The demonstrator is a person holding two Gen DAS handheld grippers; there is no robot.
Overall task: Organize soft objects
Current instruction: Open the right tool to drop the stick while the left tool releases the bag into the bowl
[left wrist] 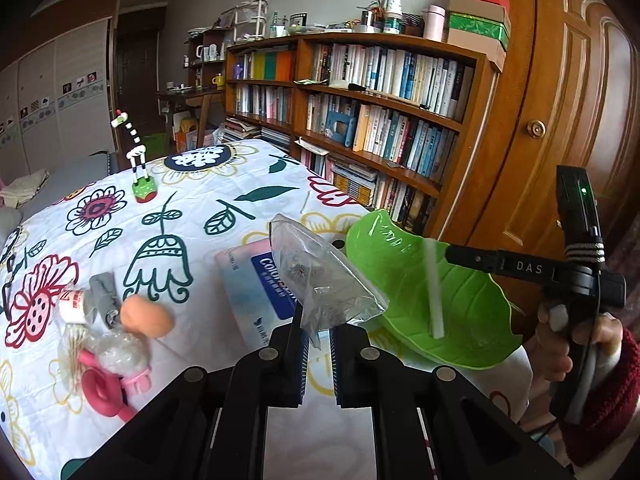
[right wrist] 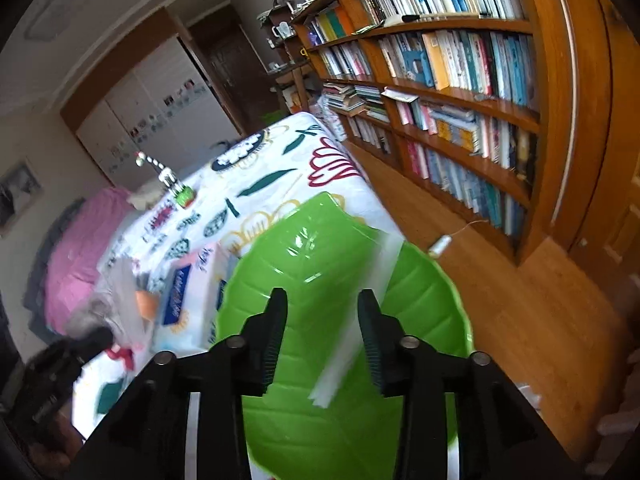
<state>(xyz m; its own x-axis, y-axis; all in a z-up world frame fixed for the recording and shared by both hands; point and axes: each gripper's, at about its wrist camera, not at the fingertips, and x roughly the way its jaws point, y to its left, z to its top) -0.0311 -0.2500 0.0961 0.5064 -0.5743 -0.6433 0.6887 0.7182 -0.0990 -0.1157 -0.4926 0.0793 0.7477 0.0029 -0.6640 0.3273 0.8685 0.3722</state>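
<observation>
A: Starting at the left edge of the flower-printed tablecloth, what lies there?

B: A loose cluster: a pink plastic ring toy, a crinkled clear packet, a small white tube with red print, a limp grey cloth piece and a smooth, rounded orange squishy lump. Further back stands a striped giraffe figure on a green base.

A: And in the middle?

B: The left gripper is clenched on a corner of a wrinkled transparent plastic bag, which stands up above a flat, glossy tissue pack with a blue label.

A: To the right?

B: A shiny green leaf-shaped plastic bowl, ribbed like veins, sits at the table's corner. A thin white paper-wrapped stick lies slanted inside it.

A: The right gripper?

B: Held by a hand in a dark red knitted sleeve, it hangs over the bowl, its ridged black fingers released and apart; the stick is below the gap, untouched.

A: Behind it all?

B: A curved wooden bookshelf packed with books.
</observation>
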